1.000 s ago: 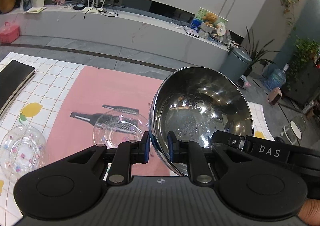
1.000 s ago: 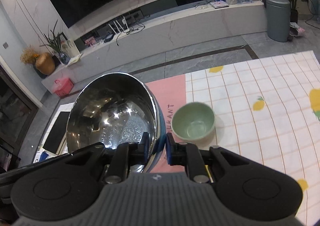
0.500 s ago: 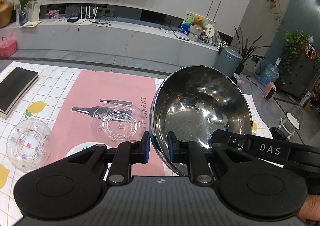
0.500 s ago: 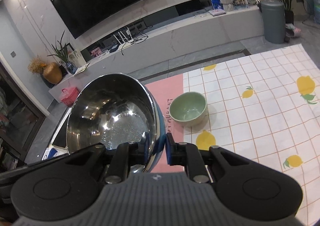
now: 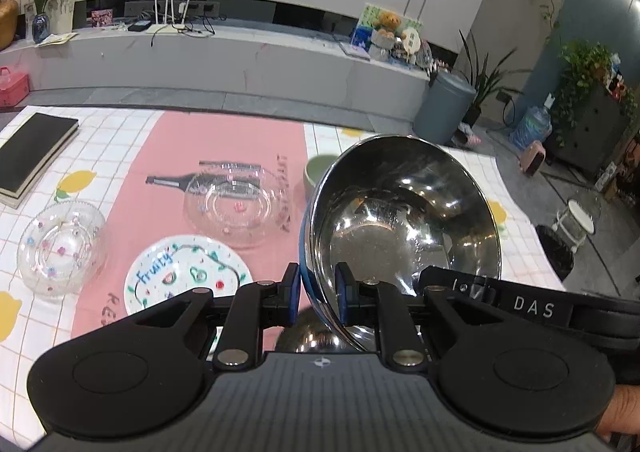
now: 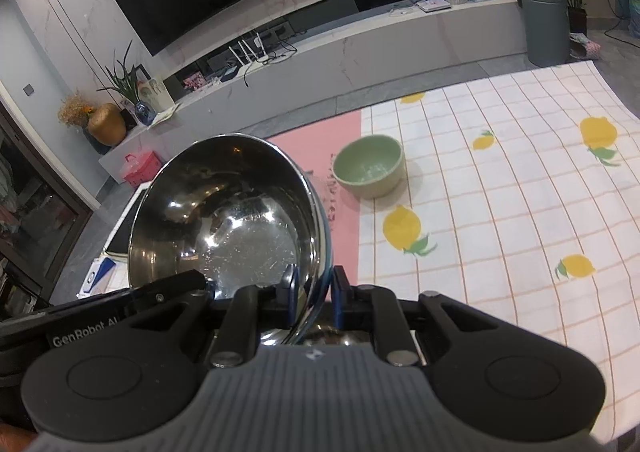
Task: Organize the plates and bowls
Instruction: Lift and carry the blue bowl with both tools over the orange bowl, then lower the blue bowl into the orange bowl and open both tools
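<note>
Both hand-held grippers carry one steel bowl (image 5: 400, 228) above the surface (image 6: 500, 212): the left hand-held gripper (image 5: 318, 294) is clamped on its left rim, the right hand-held gripper (image 6: 314, 294) on its right rim. Little appears sorted: the green bowl (image 6: 368, 166), two glass dishes (image 5: 232, 204) (image 5: 60, 244) and the printed plate (image 5: 184, 272) lie apart, unstacked. Compared with one second earlier, the bowl has travelled across the surface, bringing the printed plate and green bowl into the left view.

Steel bowl (image 5: 404, 220) tilted, green bowl (image 6: 368, 166) upright
</note>
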A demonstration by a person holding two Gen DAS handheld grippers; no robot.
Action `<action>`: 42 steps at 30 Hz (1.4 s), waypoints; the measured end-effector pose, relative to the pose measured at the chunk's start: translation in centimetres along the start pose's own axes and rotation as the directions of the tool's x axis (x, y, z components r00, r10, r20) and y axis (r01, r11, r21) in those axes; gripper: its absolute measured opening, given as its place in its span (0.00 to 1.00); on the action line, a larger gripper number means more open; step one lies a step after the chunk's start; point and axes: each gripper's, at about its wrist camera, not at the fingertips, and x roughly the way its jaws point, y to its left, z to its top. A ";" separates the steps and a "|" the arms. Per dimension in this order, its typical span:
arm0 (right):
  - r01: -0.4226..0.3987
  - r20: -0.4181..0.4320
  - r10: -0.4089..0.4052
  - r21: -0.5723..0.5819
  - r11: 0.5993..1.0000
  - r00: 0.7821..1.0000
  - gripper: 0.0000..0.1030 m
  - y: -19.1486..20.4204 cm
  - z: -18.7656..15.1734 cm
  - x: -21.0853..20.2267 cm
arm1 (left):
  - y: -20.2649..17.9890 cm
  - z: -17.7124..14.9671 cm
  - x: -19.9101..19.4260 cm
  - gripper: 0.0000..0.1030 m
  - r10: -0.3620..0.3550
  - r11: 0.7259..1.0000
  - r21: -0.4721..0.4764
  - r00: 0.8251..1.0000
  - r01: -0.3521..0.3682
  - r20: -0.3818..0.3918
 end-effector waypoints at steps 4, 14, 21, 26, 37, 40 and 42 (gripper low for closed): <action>0.021 -0.019 -0.022 -0.010 1.000 1.000 0.15 -0.2 -1.2 0.0 | -0.3 -1.2 0.6 0.19 0.005 1.000 0.022 0.999 -0.004 -0.046; 0.089 -0.089 -0.094 -0.063 0.994 0.992 0.15 -0.2 -3.1 1.3 | -0.5 -4.4 2.3 0.23 0.027 0.998 0.054 0.984 -0.018 -0.174; 0.107 -0.136 -0.118 -0.090 0.990 0.984 0.15 -0.2 -4.0 2.4 | -0.4 -5.2 2.8 0.23 0.036 0.998 0.050 0.975 -0.026 -0.221; 0.115 -0.165 -0.133 -0.115 0.987 0.977 0.15 -0.1 -4.5 3.1 | -0.4 -5.4 3.1 0.24 0.046 0.998 0.062 0.969 -0.032 -0.243; 0.129 -0.195 -0.162 -0.171 0.977 0.967 0.15 0.4 -5.2 3.7 | -0.8 -5.4 3.4 0.25 0.094 0.990 0.123 0.964 -0.065 -0.247; 0.137 -0.203 -0.177 -0.194 0.971 0.963 0.16 0.7 -5.4 4.0 | -0.8 -5.5 3.7 0.26 0.099 0.989 0.130 0.961 -0.068 -0.257; 0.141 -0.205 -0.183 -0.203 0.969 0.962 0.18 0.8 -5.5 4.0 | -0.8 -5.6 4.0 0.26 0.100 0.989 0.134 0.960 -0.067 -0.262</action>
